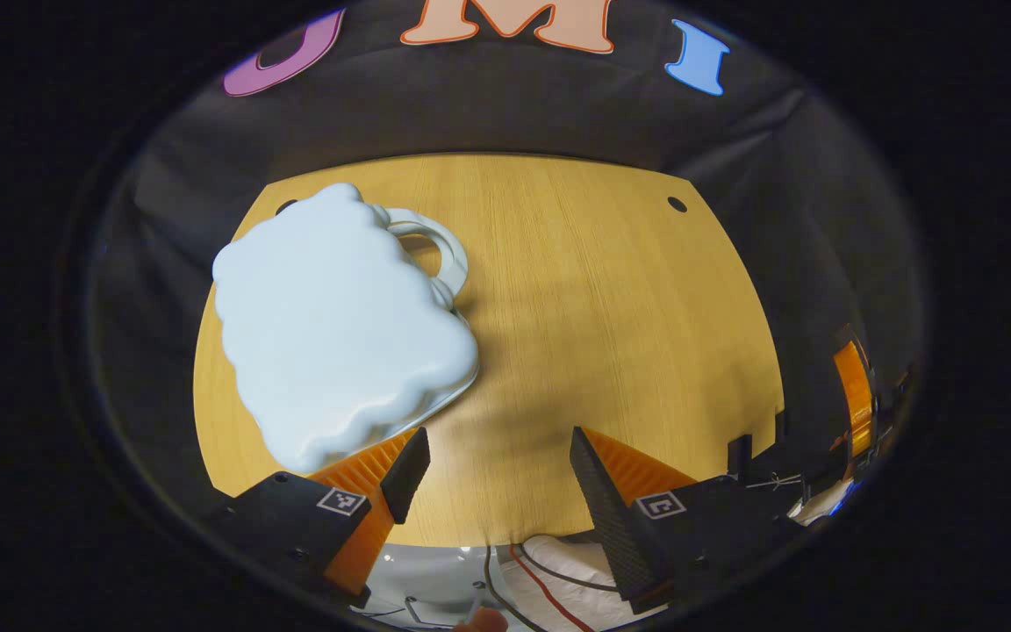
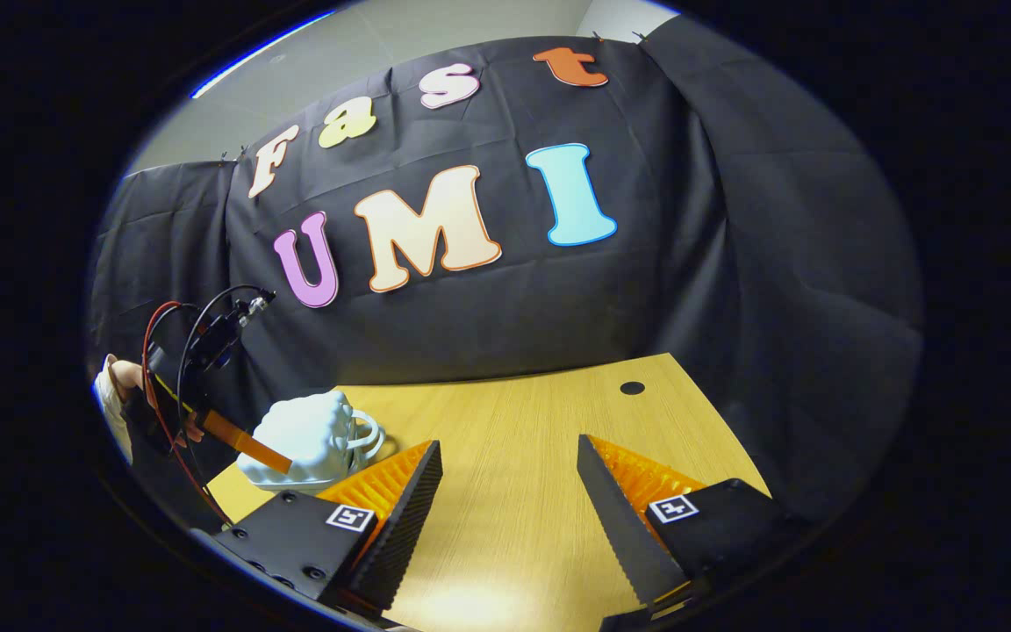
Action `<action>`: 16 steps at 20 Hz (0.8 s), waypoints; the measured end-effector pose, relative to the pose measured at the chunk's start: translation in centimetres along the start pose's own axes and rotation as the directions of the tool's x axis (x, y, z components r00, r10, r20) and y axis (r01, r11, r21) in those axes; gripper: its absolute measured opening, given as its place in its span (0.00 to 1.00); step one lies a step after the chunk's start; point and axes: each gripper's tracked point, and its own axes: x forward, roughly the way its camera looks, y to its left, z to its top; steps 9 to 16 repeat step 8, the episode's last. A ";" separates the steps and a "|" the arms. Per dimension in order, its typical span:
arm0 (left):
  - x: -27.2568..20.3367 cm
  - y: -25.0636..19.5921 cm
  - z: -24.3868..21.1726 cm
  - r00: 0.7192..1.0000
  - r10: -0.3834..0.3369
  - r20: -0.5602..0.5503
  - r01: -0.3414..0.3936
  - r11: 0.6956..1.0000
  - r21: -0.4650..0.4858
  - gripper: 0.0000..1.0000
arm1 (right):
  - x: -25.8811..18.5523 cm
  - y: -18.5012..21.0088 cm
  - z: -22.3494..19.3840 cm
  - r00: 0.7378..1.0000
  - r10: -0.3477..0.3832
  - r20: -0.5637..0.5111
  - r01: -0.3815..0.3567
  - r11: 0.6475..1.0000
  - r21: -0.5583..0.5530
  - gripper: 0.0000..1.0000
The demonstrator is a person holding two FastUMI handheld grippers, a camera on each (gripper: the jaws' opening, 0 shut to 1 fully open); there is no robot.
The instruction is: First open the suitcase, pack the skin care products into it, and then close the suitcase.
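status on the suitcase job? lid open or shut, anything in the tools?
The suitcase lies shut on the table, handle away from the camera. No skin care products are on the visible tabletop, so the run is either finished or not begun. Left tool open beside the case; right tool open over bare wood. Neither holds anything.

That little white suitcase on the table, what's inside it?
The suitcase lies shut on the wooden table, so its shell hides whatever is inside. Both tongs, left and right, are open.

Suitcase (image 1: 339,329) on table (image 1: 611,333), left side.
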 end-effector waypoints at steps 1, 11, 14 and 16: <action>0.0 0.0 -0.5 1.000 0.001 0.002 -0.001 1.000 -0.002 0.95 | -0.2 -0.1 -0.1 1.000 -0.001 0.002 0.001 1.000 0.001 0.97; -0.7 0.0 -1.6 0.999 0.002 0.044 -0.002 1.000 -0.004 0.95 | -2.2 -0.3 -0.4 0.999 -0.039 0.022 0.038 0.999 0.016 0.97; -0.7 0.0 -1.6 0.999 0.002 0.044 -0.002 1.000 -0.004 0.95 | -2.2 -0.3 -0.4 0.999 -0.039 0.022 0.038 0.999 0.016 0.97; -0.7 0.0 -1.6 0.999 0.002 0.044 -0.002 1.000 -0.004 0.95 | -2.2 -0.3 -0.4 0.999 -0.039 0.022 0.038 0.999 0.016 0.97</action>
